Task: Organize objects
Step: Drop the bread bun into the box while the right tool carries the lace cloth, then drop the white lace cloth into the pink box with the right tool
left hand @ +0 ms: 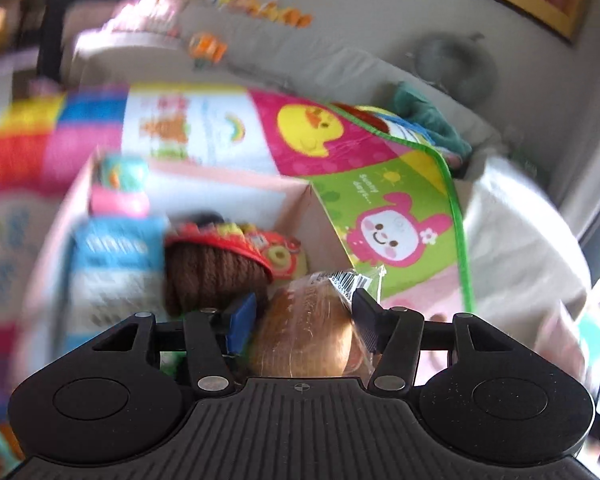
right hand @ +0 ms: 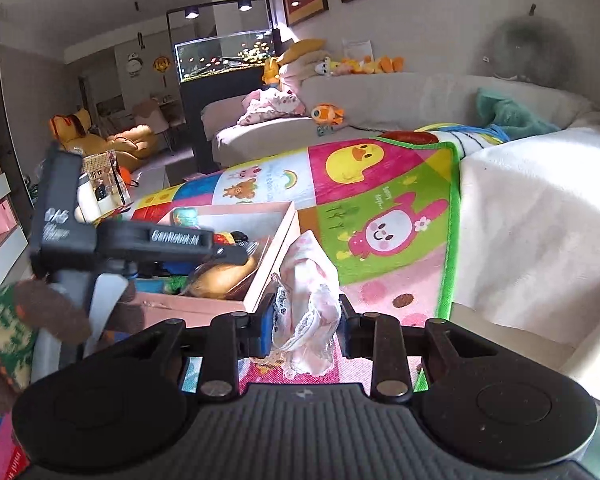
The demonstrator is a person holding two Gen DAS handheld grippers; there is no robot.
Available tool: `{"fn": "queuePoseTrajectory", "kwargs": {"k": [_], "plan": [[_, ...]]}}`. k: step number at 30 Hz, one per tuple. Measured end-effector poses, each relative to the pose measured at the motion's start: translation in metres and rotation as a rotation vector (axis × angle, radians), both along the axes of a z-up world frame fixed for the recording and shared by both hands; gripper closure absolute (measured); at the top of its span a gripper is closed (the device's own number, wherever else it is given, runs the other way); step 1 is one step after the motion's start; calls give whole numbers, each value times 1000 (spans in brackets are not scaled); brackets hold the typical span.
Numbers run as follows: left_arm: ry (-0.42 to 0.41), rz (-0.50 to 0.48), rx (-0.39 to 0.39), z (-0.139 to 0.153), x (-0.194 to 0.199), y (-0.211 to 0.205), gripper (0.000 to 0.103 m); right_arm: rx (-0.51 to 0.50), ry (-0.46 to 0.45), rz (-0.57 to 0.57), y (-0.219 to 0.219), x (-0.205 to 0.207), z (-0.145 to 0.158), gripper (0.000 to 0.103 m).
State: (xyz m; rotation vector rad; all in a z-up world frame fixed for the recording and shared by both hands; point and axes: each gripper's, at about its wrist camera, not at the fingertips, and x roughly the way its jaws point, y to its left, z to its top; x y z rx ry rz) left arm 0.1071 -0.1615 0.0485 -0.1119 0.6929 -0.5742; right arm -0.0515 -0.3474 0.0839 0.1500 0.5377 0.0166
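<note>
Bright cartoon play mat (right hand: 380, 200) covers the surface, all pink, green and yellow panels with a duck and a smiling pink bunny, and a pale sofa (right hand: 400, 92) runs behind it with plush toys along its back and a lit fish tank (right hand: 224, 56) beyond. On the mat sits a pink cardboard box (right hand: 276, 248), open at the top and already crowded. Left gripper (left hand: 300, 312) hangs over that box, its jaws pinching a wrapped bread loaf (left hand: 304, 328), golden brown under clear plastic with a barcode label at its far end. Below it in the box lie a brown knitted toy with a red rim (left hand: 216, 272) and a blue-and-white carton (left hand: 116, 264), blurred in the left wrist view. Over to the right gripper (right hand: 306, 328), just beside the box's near corner: its jaws are closed on a pink and white lacy cloth (right hand: 312, 304), crumpled, frilled at the edge, bunched up between the pads above the mat. A white blanket (right hand: 540, 220) lies to the right of the mat
</note>
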Motion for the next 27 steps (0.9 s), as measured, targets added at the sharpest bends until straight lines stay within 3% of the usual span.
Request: {"fn": "queuePoseTrajectory", "kwargs": {"k": [2,7,11,14,16,17,18,21,25,27], "plan": [[-66,0,18,8,-14,10,48,24,9,13,2,7,2,74],[-146,18,-95,21,-52,73,49,108,41,90,15,39,14,74],[-191,115,-142,16,-74,133,49,191,100,105,30,102,22,74],[-162,206,-191,8,-80,177,49,233,142,67,39,161,18,74],[-135,248,-215,3,-82,203,49,241,169,25,44,198,11,59],[-129,265,-223,0,-83,214,49,232,199,1,46,213,7,43],[-129,281,-233,-3,-85,225,49,218,219,-27,48,223,2,42],[-132,328,-294,-17,-91,253,49,135,222,-59,52,222,2,42],[-122,369,-427,-39,-89,271,49,73,196,-52,52,179,12,45],[-114,357,-455,-49,-87,272,49,58,209,-14,54,158,16,60]]}}
